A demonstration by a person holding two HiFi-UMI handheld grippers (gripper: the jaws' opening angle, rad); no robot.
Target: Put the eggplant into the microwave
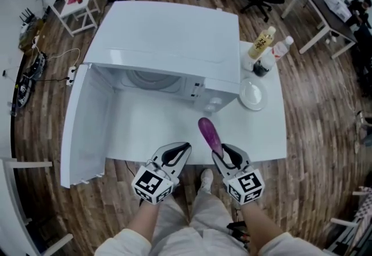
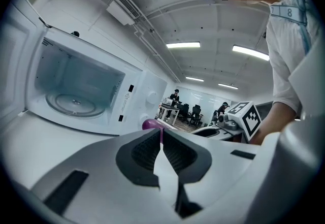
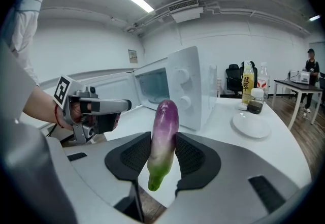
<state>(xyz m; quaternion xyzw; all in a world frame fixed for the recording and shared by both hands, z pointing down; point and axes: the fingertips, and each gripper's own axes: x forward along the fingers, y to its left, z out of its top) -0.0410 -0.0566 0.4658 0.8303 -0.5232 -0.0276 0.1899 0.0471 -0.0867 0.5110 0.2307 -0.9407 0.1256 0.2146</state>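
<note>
A purple eggplant with a green stem end points toward the white microwave. My right gripper is shut on it, above the table's near edge. In the right gripper view the pads clamp the eggplant at mid-length, stem end toward the camera. The microwave door stands wide open at the left, and the cavity with its glass turntable shows in the left gripper view. My left gripper sits beside the right one, left of the eggplant, its jaws shut on nothing.
On the white table, right of the microwave, stand a white plate, two bottles and a dark jar. Chairs and other tables stand around on the wooden floor.
</note>
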